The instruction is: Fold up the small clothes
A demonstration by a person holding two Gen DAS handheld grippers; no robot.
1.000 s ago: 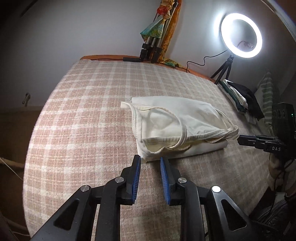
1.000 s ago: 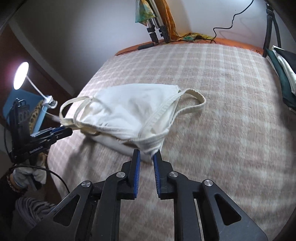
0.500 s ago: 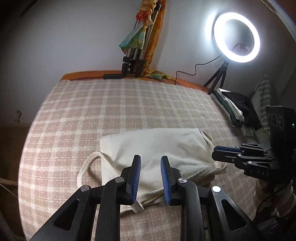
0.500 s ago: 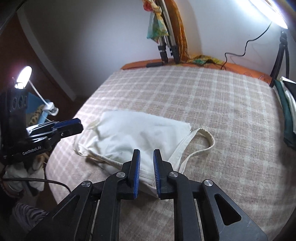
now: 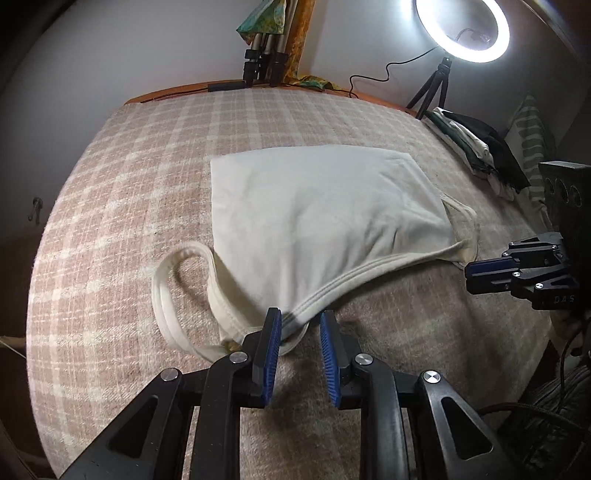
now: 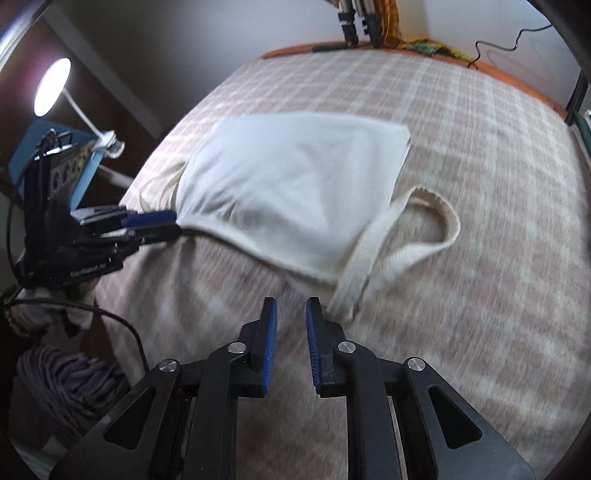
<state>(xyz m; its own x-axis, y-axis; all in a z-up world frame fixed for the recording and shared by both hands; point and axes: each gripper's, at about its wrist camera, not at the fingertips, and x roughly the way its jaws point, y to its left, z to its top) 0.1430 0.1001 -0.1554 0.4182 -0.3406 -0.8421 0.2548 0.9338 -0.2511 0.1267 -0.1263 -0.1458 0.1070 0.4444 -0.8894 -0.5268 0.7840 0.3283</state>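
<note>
A cream tank top lies folded on the pink plaid blanket, one strap loop sticking out at its near left. My left gripper is open at the garment's near corner, with the hem edge lying between its jaws. My right gripper is open and empty, just short of the top's near corner, beside its strap loop. Each gripper shows in the other's view: the right one at the right, the left one at the left.
A stack of folded clothes sits at the blanket's far right edge. A ring light on a small tripod and a bundle of tripods stand at the back wall. A desk lamp shines off the bed's side.
The top has been flipped and pulled nearer, now smooth side up. Both grippers have drawn back to its near corners; the right view is blurred by motion.
</note>
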